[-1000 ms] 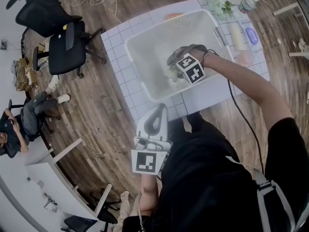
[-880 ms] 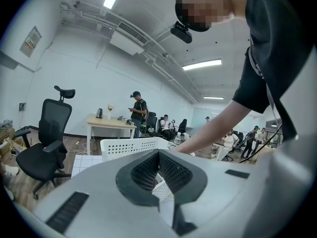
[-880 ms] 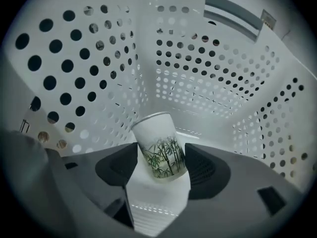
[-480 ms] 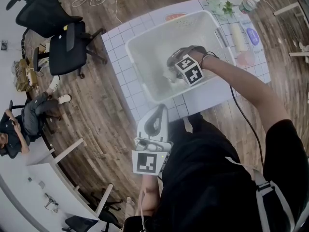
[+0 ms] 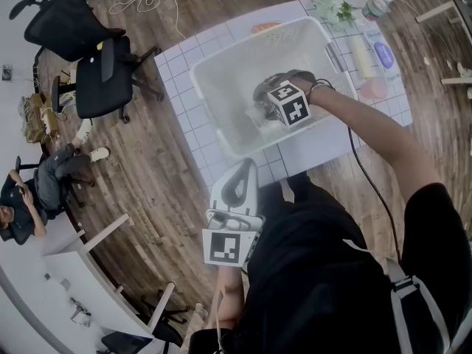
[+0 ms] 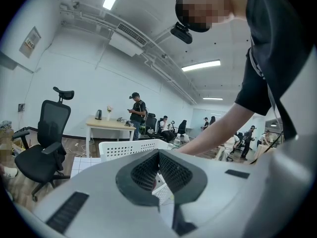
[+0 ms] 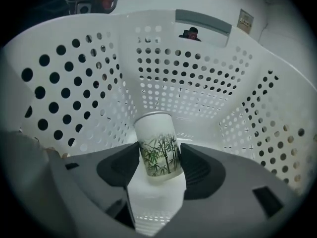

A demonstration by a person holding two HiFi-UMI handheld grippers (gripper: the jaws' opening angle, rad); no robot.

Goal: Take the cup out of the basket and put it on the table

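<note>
A white cup [image 7: 157, 150] printed with green bamboo stands on the floor of the white perforated basket [image 5: 221, 57]. In the right gripper view it sits between the two dark pads [image 7: 119, 167]. My right gripper [image 7: 158, 157] is down inside the basket [image 7: 188, 83]. Its jaws are closing around the cup, with the pads close beside its sides. In the head view the hand and marker cube [image 5: 289, 103] hide the cup. My left gripper [image 5: 245, 164] hangs below the table's [image 5: 181, 65] near edge. It is shut with nothing in it [image 6: 158, 153].
The basket fills most of the white tiled table. At the table's right end lie a bottle [image 5: 377, 6], a small plant [image 5: 332, 4], a white tube [image 5: 361, 54] and a pink item [image 5: 375, 87]. A black office chair [image 5: 88, 57] stands to the left on the wooden floor.
The right gripper's marker cube has turned a little inside the basket. The left gripper has stayed where it was.
</note>
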